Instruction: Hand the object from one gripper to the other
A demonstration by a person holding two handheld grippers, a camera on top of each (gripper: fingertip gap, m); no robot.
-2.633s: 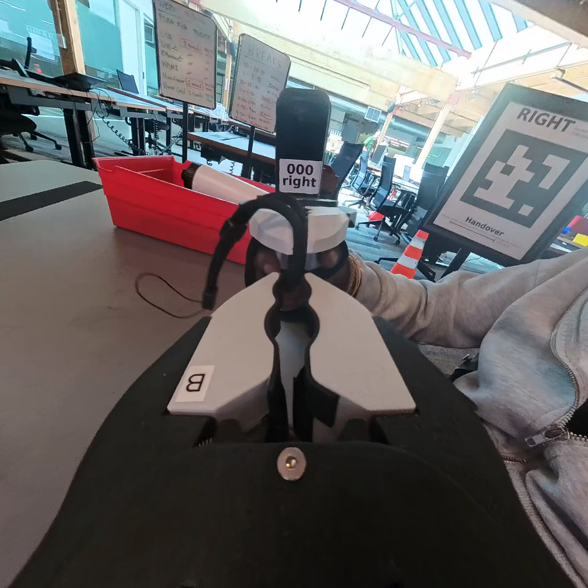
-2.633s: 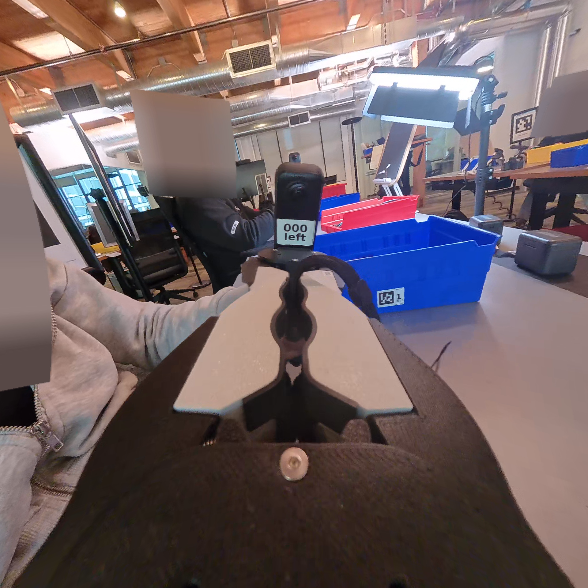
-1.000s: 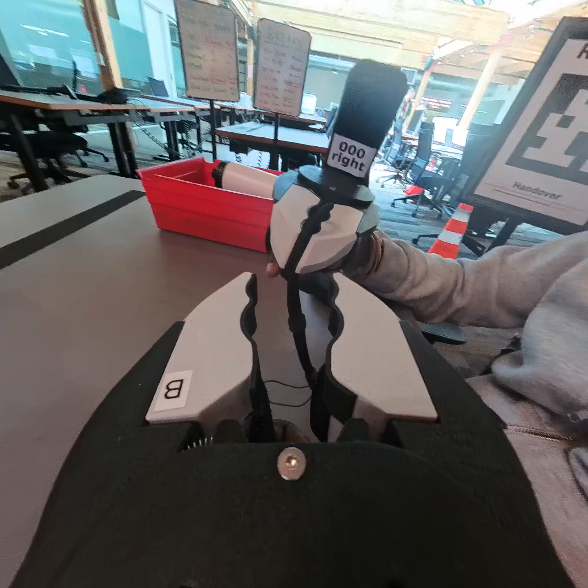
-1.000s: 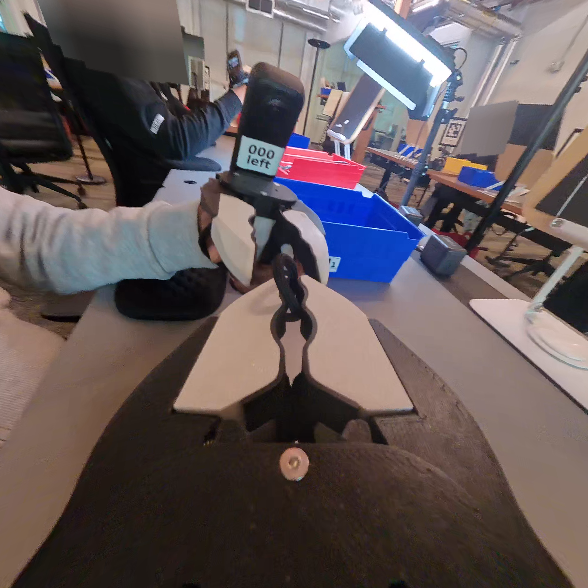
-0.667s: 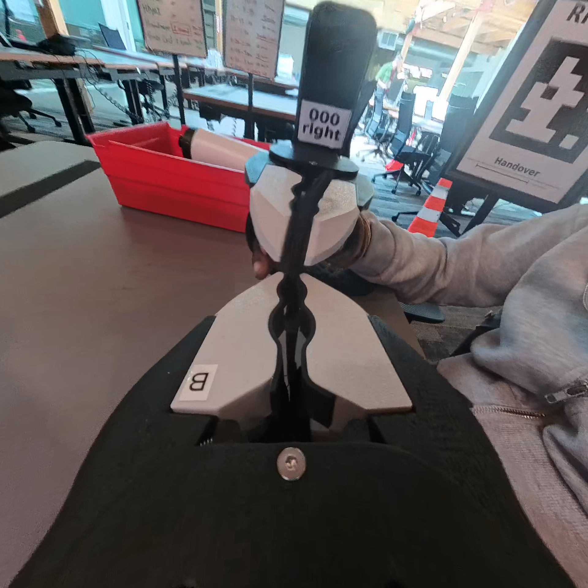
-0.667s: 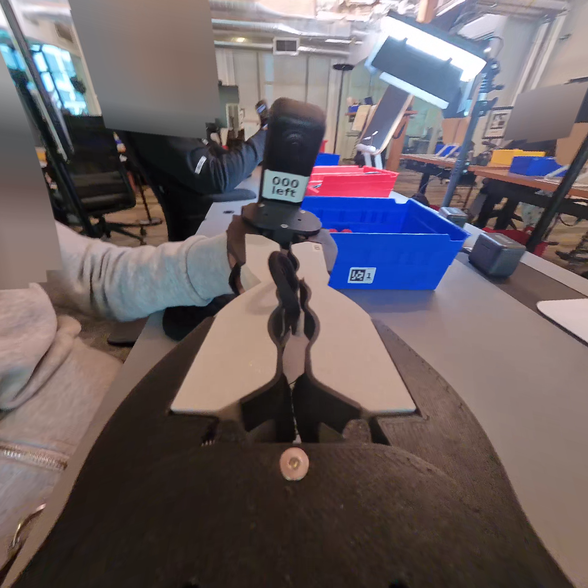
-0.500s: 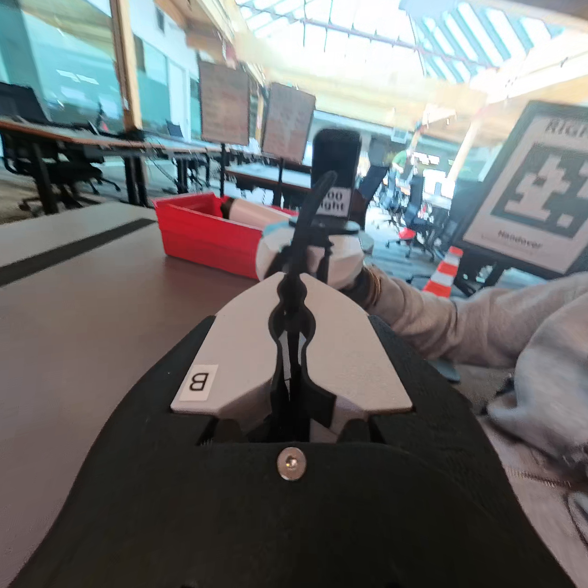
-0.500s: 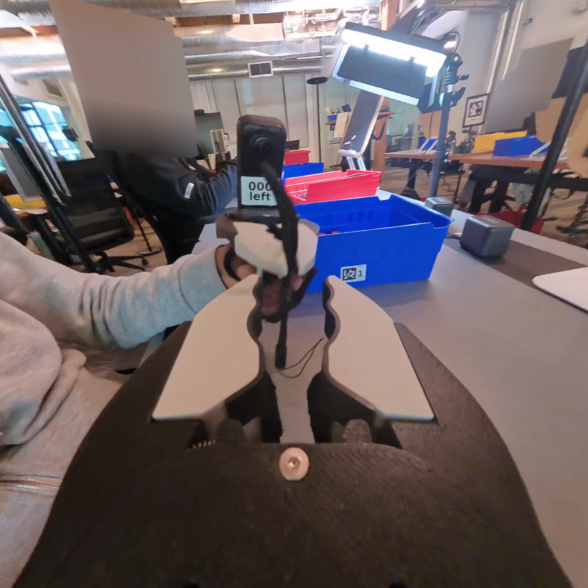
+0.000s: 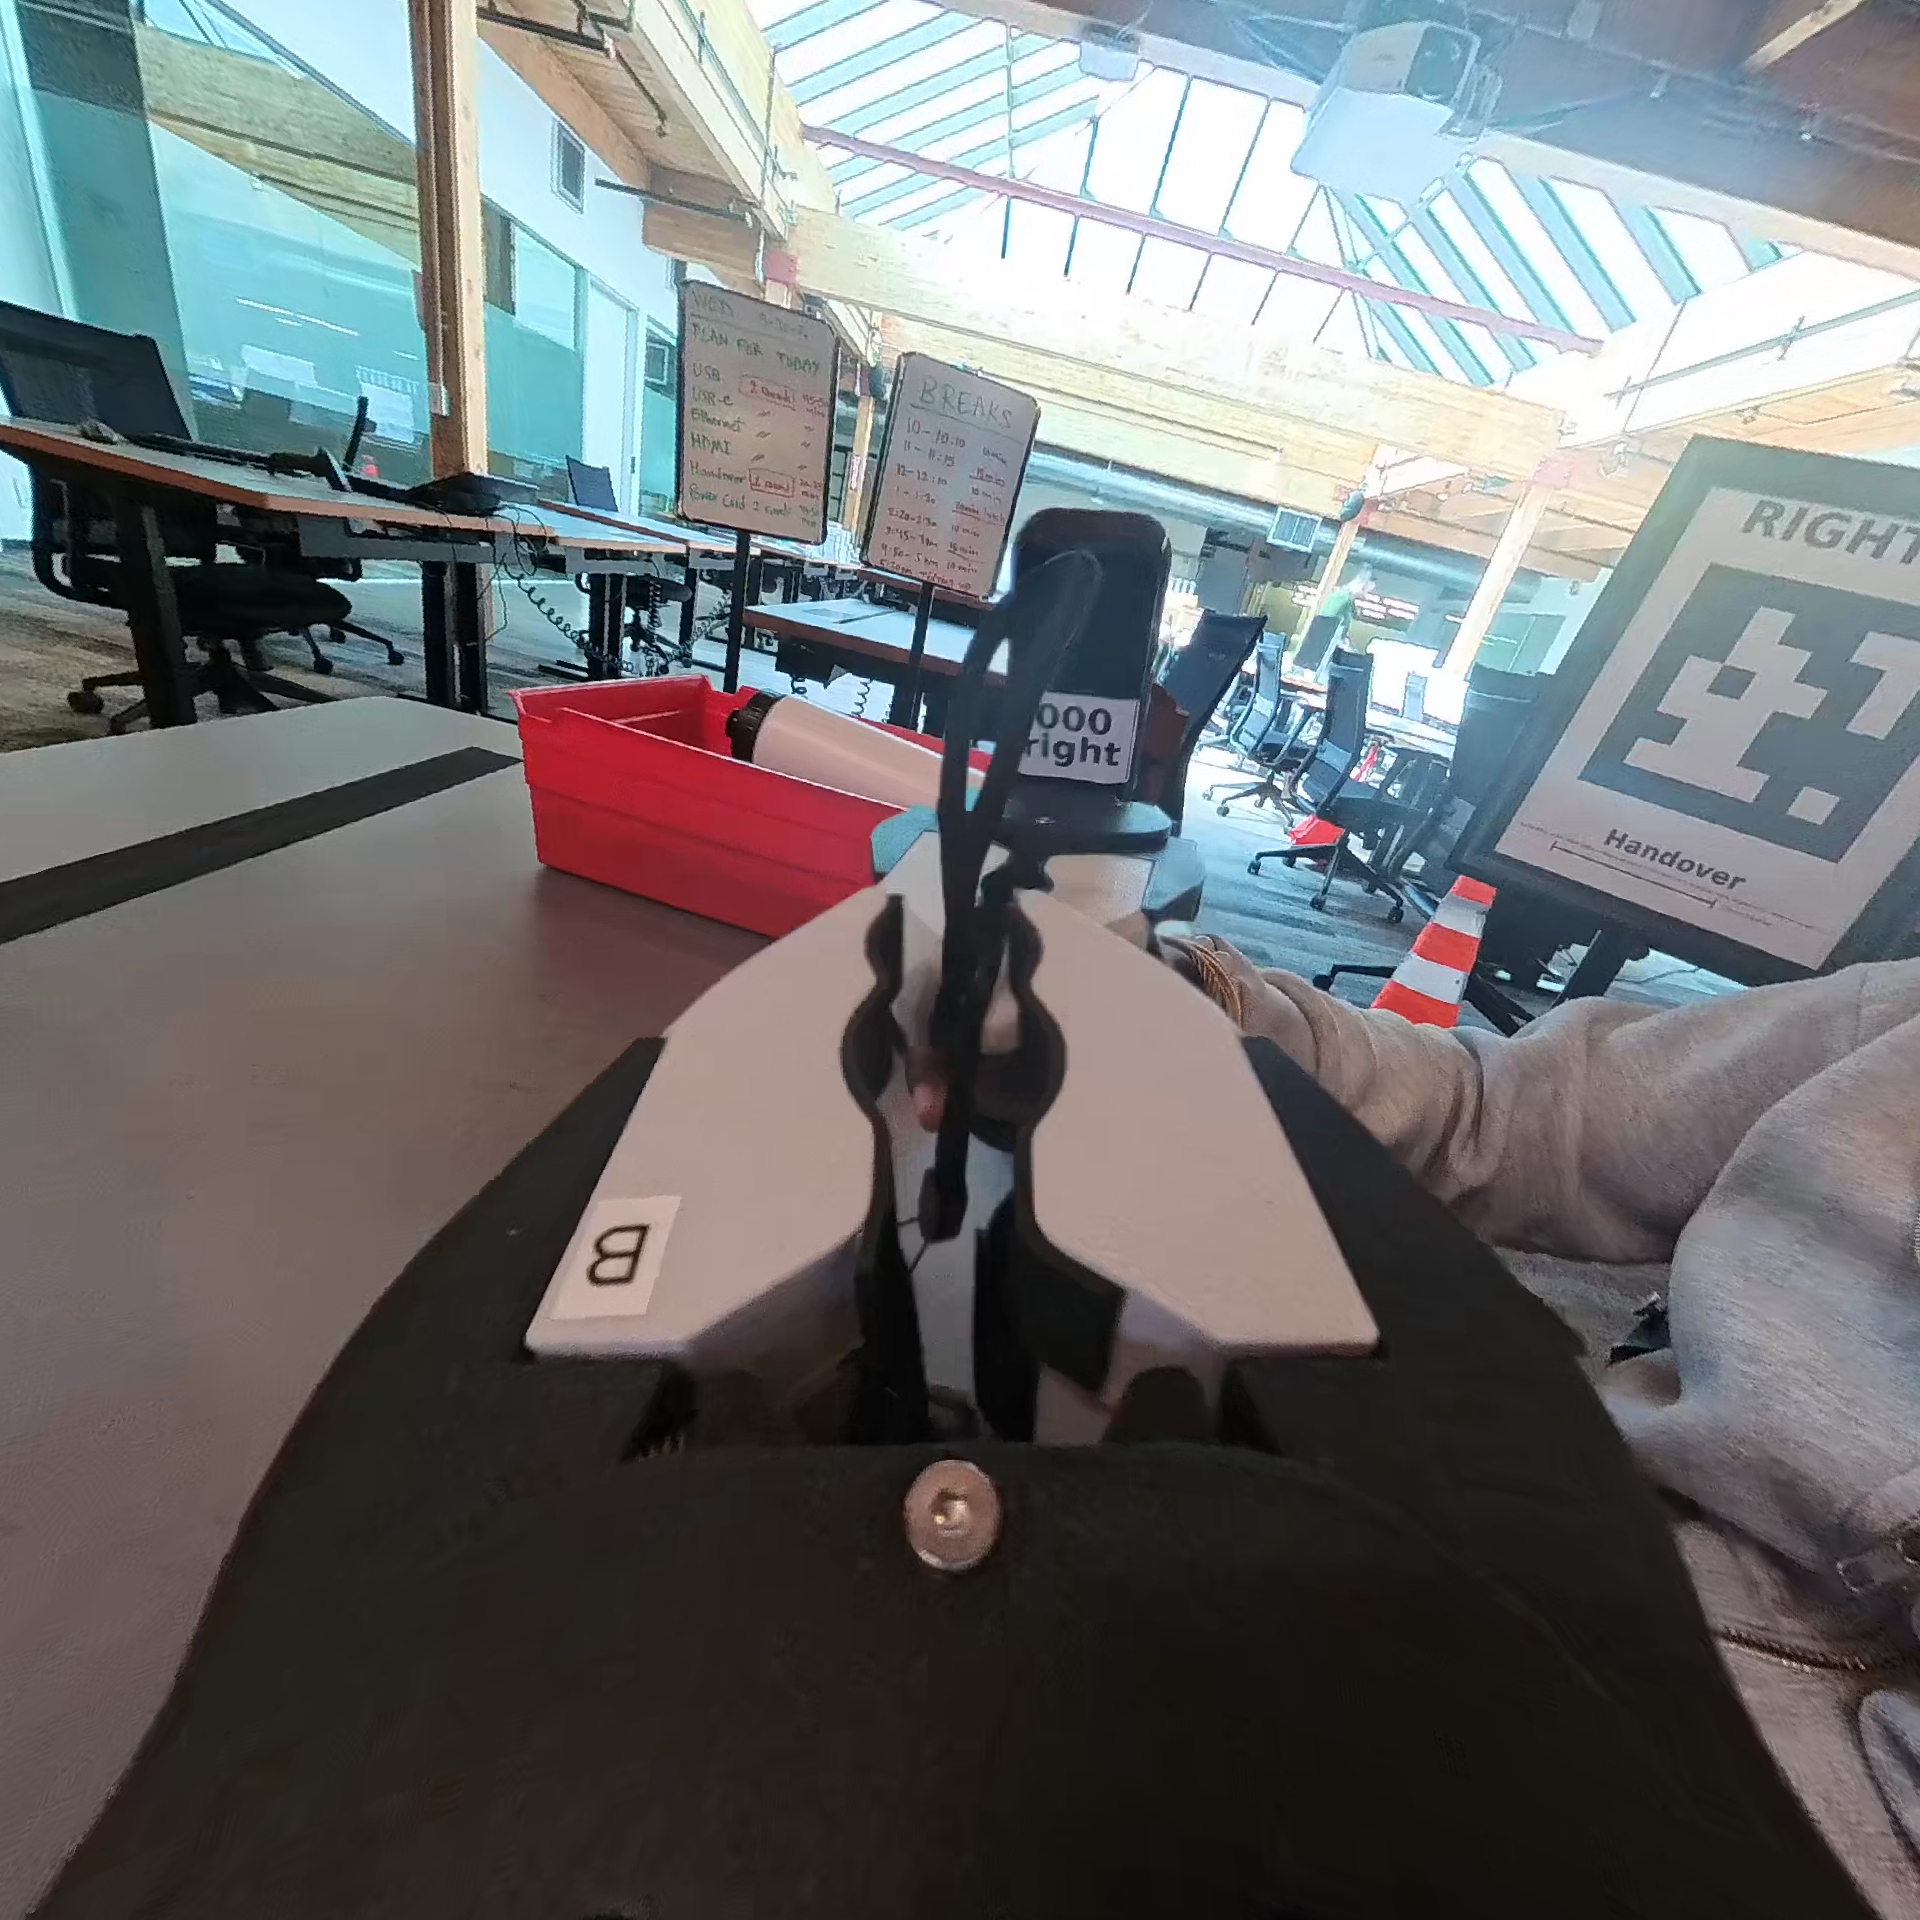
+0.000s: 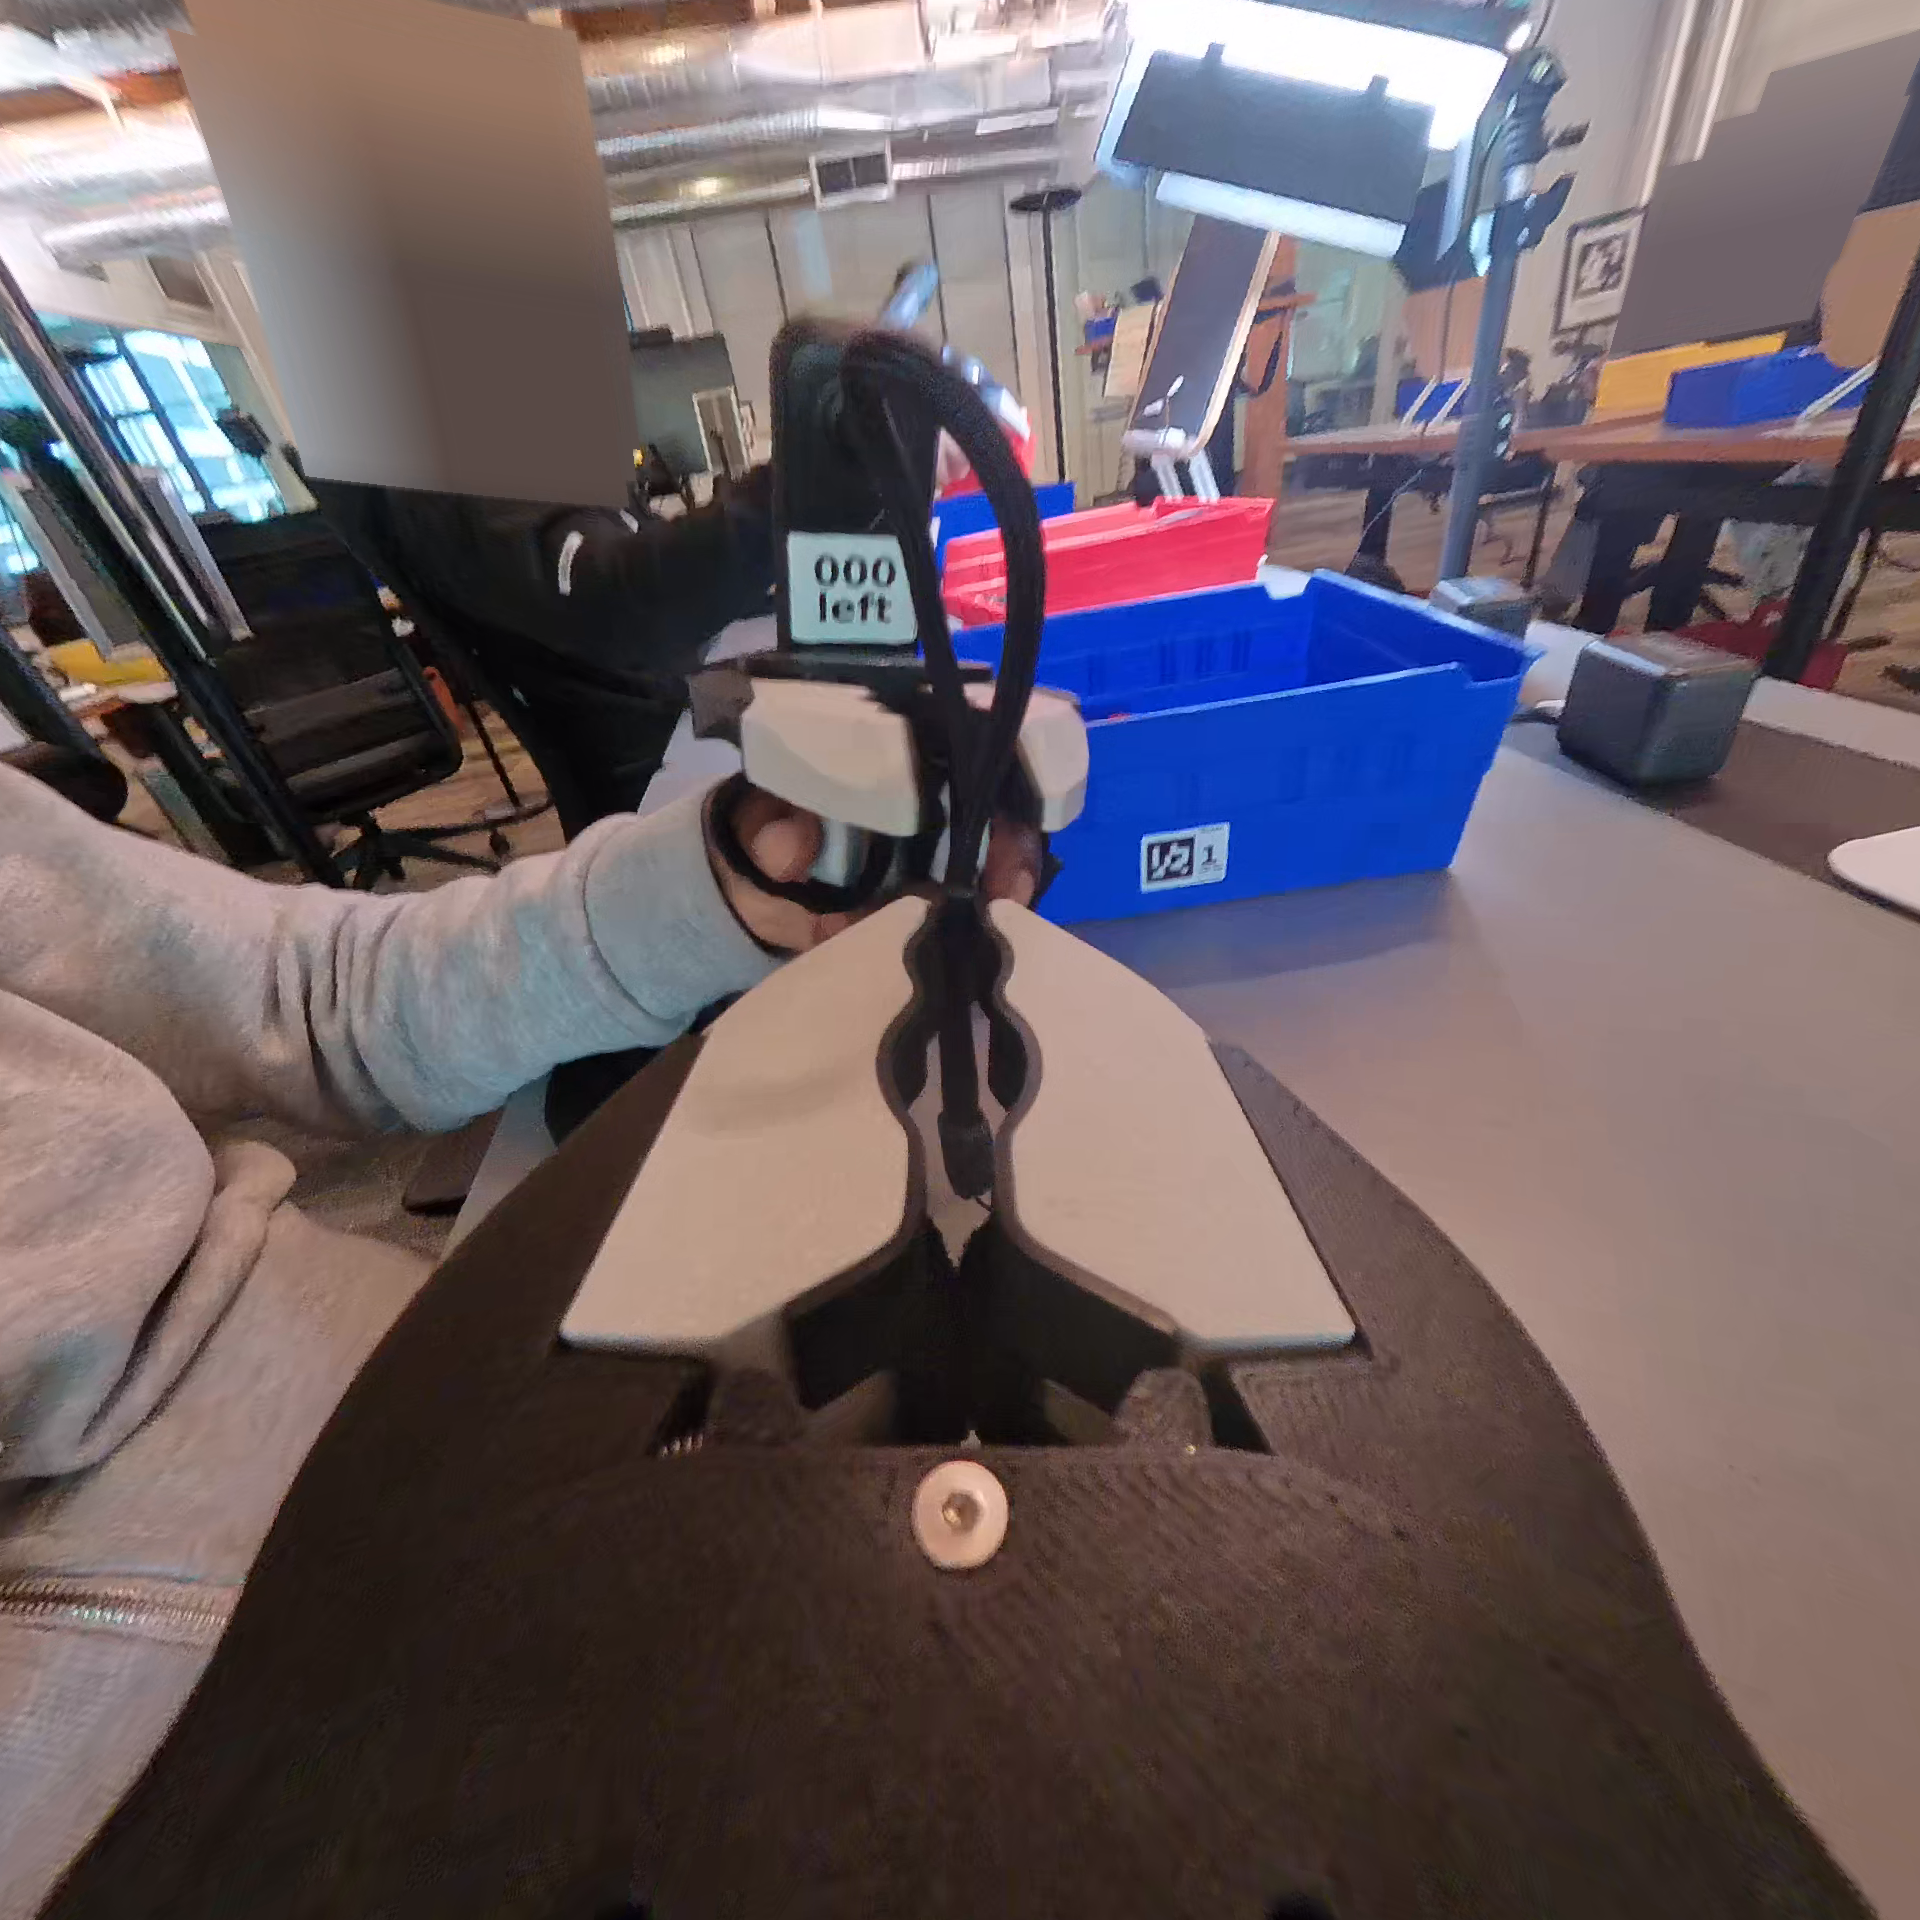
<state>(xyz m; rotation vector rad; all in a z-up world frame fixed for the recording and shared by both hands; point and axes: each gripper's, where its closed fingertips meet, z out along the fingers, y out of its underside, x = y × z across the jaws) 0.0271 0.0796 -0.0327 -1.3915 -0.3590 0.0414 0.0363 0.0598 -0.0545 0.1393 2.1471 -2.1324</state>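
A black cable [image 10: 1023, 582] arches up in a loop between my two grippers above the grey table [image 10: 1558, 1091]. My right gripper [image 10: 958, 914] is shut on it near one end; the plug tip hangs between the fingers. My left gripper [image 9: 956, 925] faces it, jaws a little apart, and the cable [image 9: 961, 790] hangs loose in the gap. In the right wrist view the left gripper [image 10: 966, 769] shows just beyond mine, white fingers [image 10: 831, 769] parted around the cable. In the left wrist view the right gripper [image 9: 1081, 883] sits right behind my fingertips.
A red bin [image 9: 675, 821] holding a white cylinder [image 9: 831, 743] stands on the table behind the grippers. A blue bin [image 10: 1299, 748] and a grey box [image 10: 1652, 707] stand on the other side. A marker board [image 9: 1714, 707] stands off the table edge. Grey sleeves [image 10: 364, 977] reach in. My two grippers' fingertips are within a few centimetres of each other.
Half a second ago the left gripper was shut on the cable and the right was open. Now the right has shut on the cable and the left jaws have parted.
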